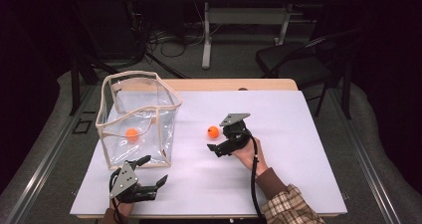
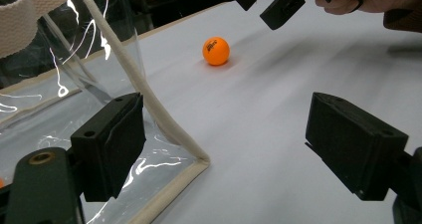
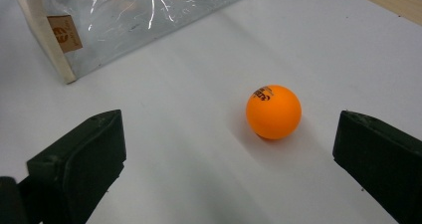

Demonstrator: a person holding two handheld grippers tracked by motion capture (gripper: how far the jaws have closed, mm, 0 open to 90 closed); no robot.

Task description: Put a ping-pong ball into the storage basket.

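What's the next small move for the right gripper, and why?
Probably ease the right gripper forward around the orange ball, then close. Its jaws stand wide open, the ball sits on the table just ahead between them, untouched, slightly toward one jaw.

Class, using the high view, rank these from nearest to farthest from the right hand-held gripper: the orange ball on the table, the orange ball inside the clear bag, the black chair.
From the right hand-held gripper:
1. Ball on the table, just beyond the jaws.
2. Ball inside the clear bag, to the left.
3. Black chair, behind the table at the far right.
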